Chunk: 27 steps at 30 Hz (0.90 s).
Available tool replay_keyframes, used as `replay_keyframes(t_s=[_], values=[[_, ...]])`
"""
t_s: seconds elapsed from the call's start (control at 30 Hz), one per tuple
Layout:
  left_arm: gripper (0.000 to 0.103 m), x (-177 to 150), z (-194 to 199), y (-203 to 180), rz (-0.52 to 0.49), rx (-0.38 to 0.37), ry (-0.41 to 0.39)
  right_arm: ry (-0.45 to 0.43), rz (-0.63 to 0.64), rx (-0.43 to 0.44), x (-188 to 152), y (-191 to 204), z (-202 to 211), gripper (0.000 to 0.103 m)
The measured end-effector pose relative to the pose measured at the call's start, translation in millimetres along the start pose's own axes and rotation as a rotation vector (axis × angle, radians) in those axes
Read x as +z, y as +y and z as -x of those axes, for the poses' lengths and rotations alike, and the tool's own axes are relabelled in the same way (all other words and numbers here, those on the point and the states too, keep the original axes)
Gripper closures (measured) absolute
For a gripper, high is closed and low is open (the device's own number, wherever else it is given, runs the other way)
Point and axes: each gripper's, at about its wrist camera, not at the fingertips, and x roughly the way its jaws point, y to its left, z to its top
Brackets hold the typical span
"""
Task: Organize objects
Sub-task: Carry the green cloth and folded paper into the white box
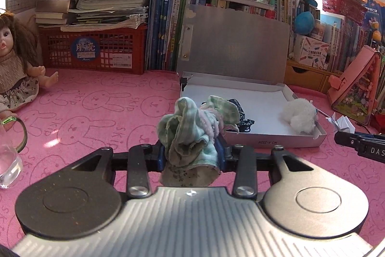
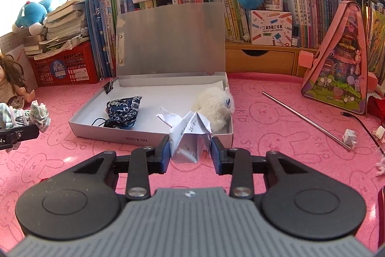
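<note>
In the left wrist view my left gripper [image 1: 192, 154] is shut on a crumpled green checked cloth [image 1: 190, 131], held up above the pink mat just in front of the open white box [image 1: 276, 136]. In the right wrist view my right gripper [image 2: 191, 153] is shut on a folded paper figure [image 2: 190, 139], lifted before the box's [image 2: 149, 139] near wall. A dark blue patterned pouch [image 2: 122, 112] and a white plush toy [image 2: 216, 107] lie in the box. The cloth hides part of the pouch [image 1: 243, 117] in the left view.
A doll [image 1: 14, 64] and a clear glass [image 1: 9, 160] stand at the left. A metal straw [image 2: 305, 119], a small paper piece [image 2: 349, 136] and a pink triangular bag [image 2: 336, 64] are to the right. Books, a red crate [image 1: 96, 52] and plush toys line the back.
</note>
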Motion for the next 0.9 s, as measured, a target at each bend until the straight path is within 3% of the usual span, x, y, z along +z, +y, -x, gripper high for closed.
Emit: replay_keyframes(t_s=[0.27,0.63,0.9], values=[[0.058,39,-53,-18,0.031,-0.061,0.027,0.0,-0.01,0.015,33,-2,-28,0.064],[0.058,51,-124,-36,0.011,-0.039,0.099,0.08,-0.065,0.036,39,-7,-78,0.064],[0.058,88,-161,-39,0.03,-0.052,0.091,0.094,-0.121,0.046,68,-18,-107,0.063]])
